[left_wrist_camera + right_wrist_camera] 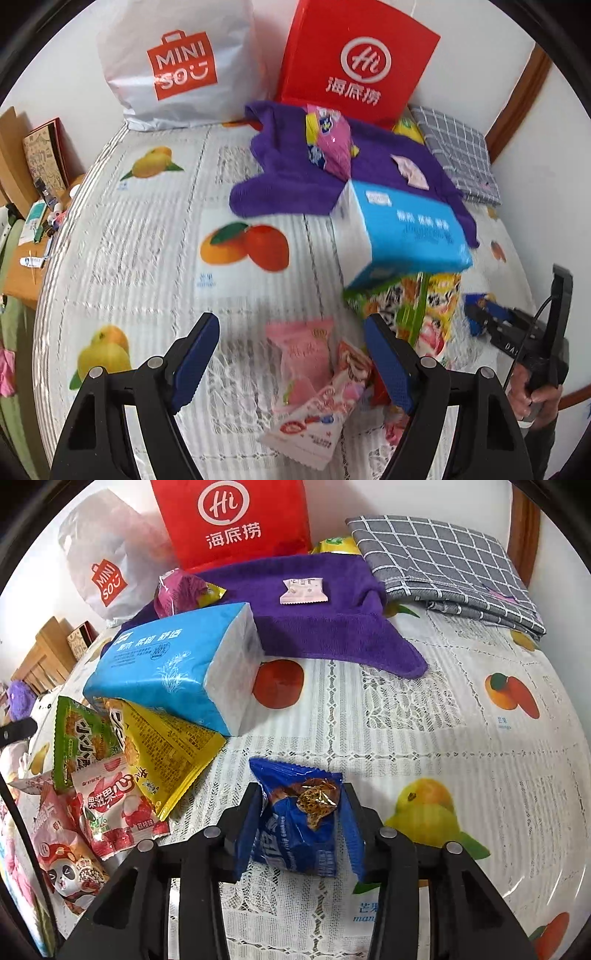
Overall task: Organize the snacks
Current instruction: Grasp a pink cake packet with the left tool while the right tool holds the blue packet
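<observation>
My left gripper [291, 362] is open above a pile of pink snack packets [306, 369] on the fruit-print tablecloth [147, 240]; the packets lie between its fingers. My right gripper [301, 827] is shut on a blue cookie packet [299, 823], with both pads pressed against the packet's sides. It also shows in the left wrist view [480, 317] at the far right. More snacks lie at the left of the right wrist view: a yellow packet [166, 753], a green packet [81, 738], a red lychee packet [114, 812] and a panda packet [70, 871].
A blue tissue pack [166, 664] rests on the snack pile. A purple towel [314, 605] carries a pink bag [332, 140] and a small white sachet [303, 590]. A red bag [354, 62], a white Miniso bag [173, 62] and a grey checked cloth [443, 561] stand behind.
</observation>
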